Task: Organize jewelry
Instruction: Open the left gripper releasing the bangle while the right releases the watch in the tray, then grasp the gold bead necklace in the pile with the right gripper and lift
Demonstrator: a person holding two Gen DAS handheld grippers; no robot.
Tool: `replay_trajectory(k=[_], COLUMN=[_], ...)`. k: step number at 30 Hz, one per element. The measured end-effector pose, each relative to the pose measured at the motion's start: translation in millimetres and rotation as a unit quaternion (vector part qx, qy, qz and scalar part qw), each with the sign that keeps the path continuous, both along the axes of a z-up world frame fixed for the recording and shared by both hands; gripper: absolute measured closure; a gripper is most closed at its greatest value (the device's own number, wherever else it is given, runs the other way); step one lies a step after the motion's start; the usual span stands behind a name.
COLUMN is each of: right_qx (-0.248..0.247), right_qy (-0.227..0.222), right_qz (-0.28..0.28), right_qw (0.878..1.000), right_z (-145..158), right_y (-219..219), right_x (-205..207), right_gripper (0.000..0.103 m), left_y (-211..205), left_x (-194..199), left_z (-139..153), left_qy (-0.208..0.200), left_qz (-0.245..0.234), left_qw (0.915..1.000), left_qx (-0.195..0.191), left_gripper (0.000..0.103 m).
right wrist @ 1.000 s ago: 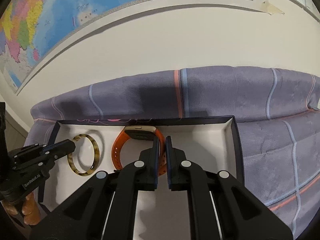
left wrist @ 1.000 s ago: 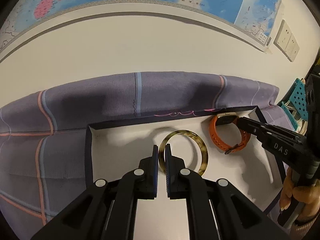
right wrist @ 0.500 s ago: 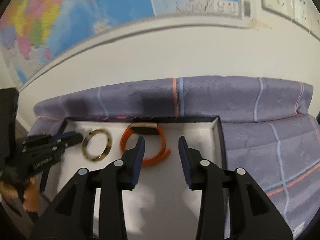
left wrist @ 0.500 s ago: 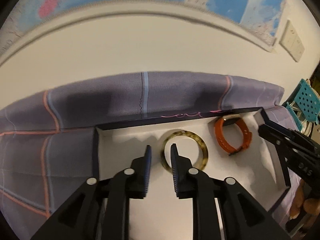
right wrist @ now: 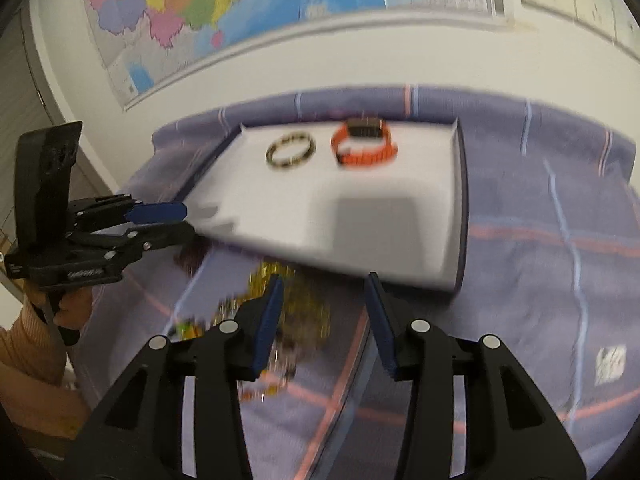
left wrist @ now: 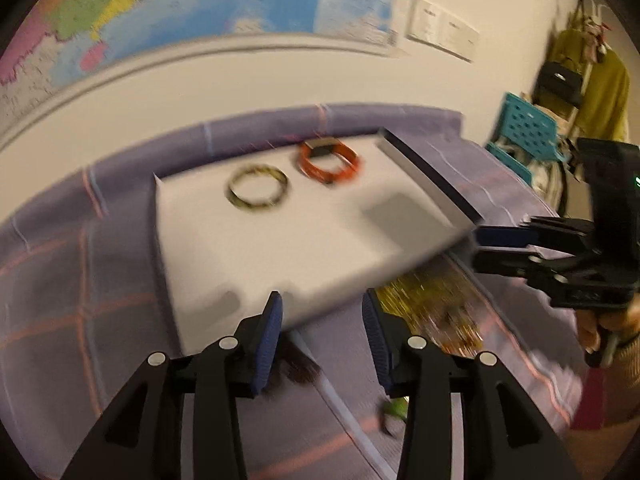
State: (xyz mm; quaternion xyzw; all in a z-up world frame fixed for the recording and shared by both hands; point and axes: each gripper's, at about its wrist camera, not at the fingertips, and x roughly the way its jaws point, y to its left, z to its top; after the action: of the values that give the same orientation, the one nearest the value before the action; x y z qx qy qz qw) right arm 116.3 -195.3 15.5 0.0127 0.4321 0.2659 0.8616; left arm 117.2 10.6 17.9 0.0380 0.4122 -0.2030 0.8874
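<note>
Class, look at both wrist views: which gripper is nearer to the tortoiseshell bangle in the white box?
Left, narrowly. The left gripper sits at the box edge on the bangle's side; the right gripper sits off the opposite corner, nearer the orange watch.

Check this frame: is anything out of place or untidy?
Yes. A blurred heap of gold-coloured jewelry lies loose on the purple cloth in front of the white tray, while the tortoiseshell bangle and orange watch sit inside.

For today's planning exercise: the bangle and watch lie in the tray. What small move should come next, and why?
Probably lower the right gripper, its jaws opening and empty, onto the gold jewelry pile lying on the cloth before the tray; bangle and orange watch are already placed.
</note>
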Motion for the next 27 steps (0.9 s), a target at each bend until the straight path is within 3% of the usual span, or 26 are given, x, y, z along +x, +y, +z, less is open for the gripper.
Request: replay_trajectory(k=[7,9,10,15,21,27], right_qx=[0.014,0.012,0.013,0.027,0.061,0.022], right_qy=[0.041,0.036,0.036,0.033,0.021,0.039], right_qz=[-0.005,-0.006,-0.005,-0.001,-0.006,-0.048], right_qw=[0.999,0.999,0.999,0.999,0.998,0.998], right_z=[-29.1,-31.1,-30.9,-23.9,-4.7,-15.8], right_y=[1.5,3.9,4.2,-0.2,-21.5,-43.7], right_x=[-4.3,-6.4,-7.1,-18.9,-39.9,-46.6], right_gripper=[0.062,0.068,0.079,0.079,0.079,0.079], left_y=[-18.4,-18.7,-19.1,-20.8,-26.2,-24.9], left_x=[-30.5,-30.1,-30.4,-33.2,-50.7,-60.6], left_z=[-29.6,-37.5,-39.7,-40.1,-39.7,-40.5], left_qy=[0.022,0.032,0.036,0.037,0.038,0.041], left_qz=[-0.031,-0.031,-0.029,-0.029,-0.056,-0.063], left_qw=[0.9993,0.9990,0.9989,0.9988,0.9976,0.9971], left_qx=[0.005,0.002,-0.001,-0.015,-0.012,-0.013], left_gripper=[0.058,0.057,0.057,0.058,0.067,0.068])
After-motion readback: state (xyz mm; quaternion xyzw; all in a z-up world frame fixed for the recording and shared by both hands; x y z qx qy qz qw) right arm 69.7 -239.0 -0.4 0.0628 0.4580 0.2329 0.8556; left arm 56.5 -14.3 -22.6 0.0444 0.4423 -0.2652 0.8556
